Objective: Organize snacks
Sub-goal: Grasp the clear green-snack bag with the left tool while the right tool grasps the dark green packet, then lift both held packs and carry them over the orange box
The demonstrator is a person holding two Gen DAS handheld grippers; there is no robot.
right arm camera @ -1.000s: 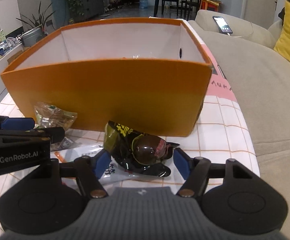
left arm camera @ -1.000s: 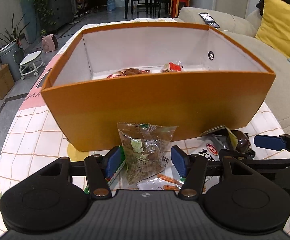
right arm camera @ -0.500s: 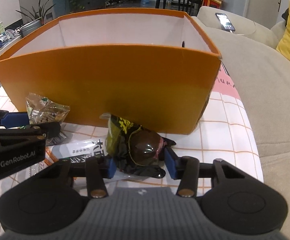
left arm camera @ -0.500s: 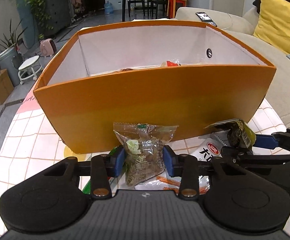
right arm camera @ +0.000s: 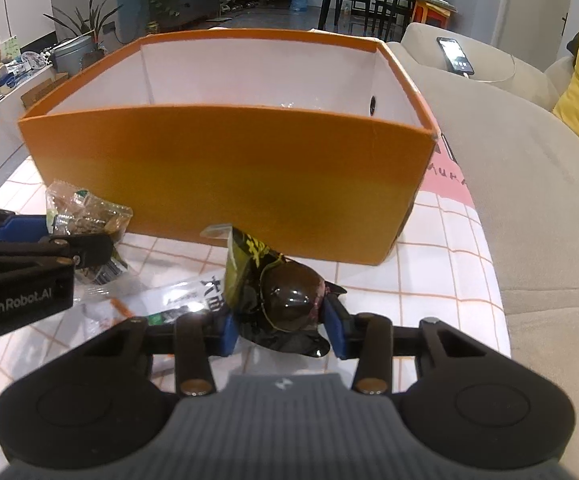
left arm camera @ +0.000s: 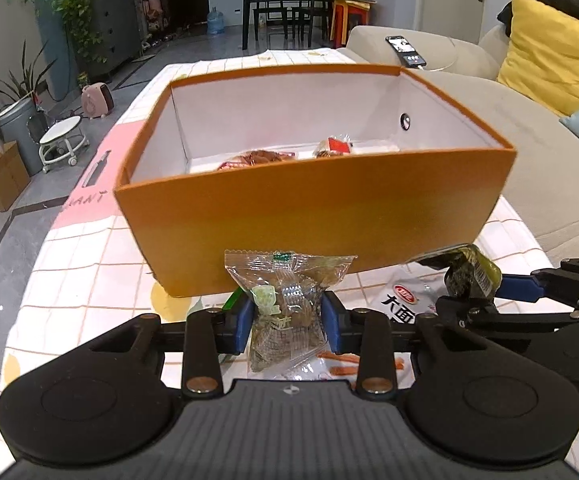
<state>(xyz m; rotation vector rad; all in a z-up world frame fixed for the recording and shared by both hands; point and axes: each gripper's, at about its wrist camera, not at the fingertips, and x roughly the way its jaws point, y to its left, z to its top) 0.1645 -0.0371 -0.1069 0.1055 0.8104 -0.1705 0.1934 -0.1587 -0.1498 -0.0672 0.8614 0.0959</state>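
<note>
A clear packet of brown snack (left arm camera: 285, 300) sits between the blue pads of my left gripper (left arm camera: 288, 326), whose jaws are closing and press on its sides. My right gripper (right arm camera: 279, 326) is closing too, pads pressed on a dark glossy packet (right arm camera: 285, 300) with yellow print. Both packets hang just in front of the orange box (left arm camera: 313, 216), below its rim. Inside the box lie a brown snack pack (left arm camera: 257, 158) and a red-and-white one (left arm camera: 335, 147). In the left wrist view the dark packet (left arm camera: 471, 276) shows at the right.
A white packet with black print (left arm camera: 405, 300) and an orange-patterned wrapper (left arm camera: 341, 360) lie on the checked tablecloth (left arm camera: 81, 264) under the grippers. A beige sofa (right arm camera: 521, 184) borders the table's right side, with a phone (right arm camera: 455, 56) and a yellow cushion (left arm camera: 553, 68).
Both grippers went from wide open around their packets to closed on them. The left one has risen with the clear packet, so more of the box's inside shows.
</note>
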